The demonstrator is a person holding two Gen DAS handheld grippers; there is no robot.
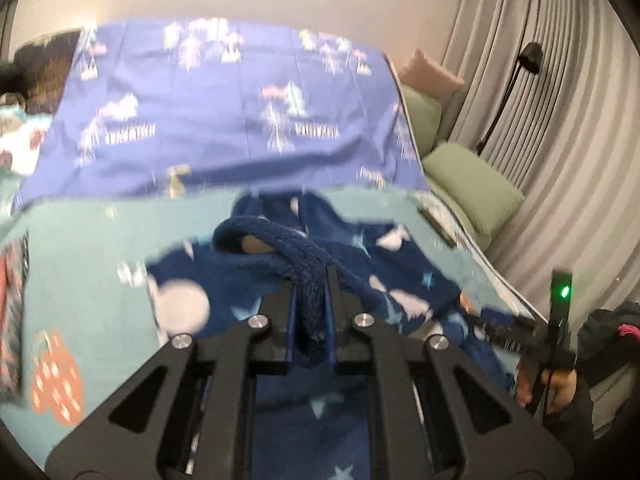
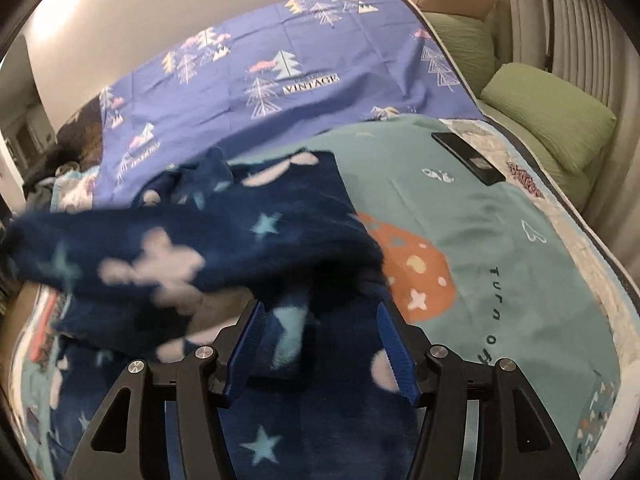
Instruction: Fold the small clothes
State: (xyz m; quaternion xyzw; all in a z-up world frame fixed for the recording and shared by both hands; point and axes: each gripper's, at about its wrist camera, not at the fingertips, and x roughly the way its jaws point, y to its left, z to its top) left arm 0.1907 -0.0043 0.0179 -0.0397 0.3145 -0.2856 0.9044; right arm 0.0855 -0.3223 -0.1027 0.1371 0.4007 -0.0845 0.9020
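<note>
A dark blue fleece garment (image 1: 400, 276) with stars and pale blobs lies crumpled on the teal bedspread (image 1: 80, 240). My left gripper (image 1: 311, 280) is shut on a thick fuzzy fold of it, lifting that fold. In the right wrist view the garment (image 2: 240, 232) drapes across the frame, part of it raised and blurred. My right gripper (image 2: 320, 312) is open, its blue pads (image 2: 394, 344) apart with fleece lying between and under them. The right gripper (image 1: 492, 320) also shows in the left wrist view, low at the garment's right edge.
A purple tree-print blanket (image 2: 280, 72) covers the far half of the bed. A black flat device (image 2: 468, 156) lies on the teal spread at the right. Green cushions (image 2: 552, 112) and a grey curtain (image 1: 560, 100) line the right side.
</note>
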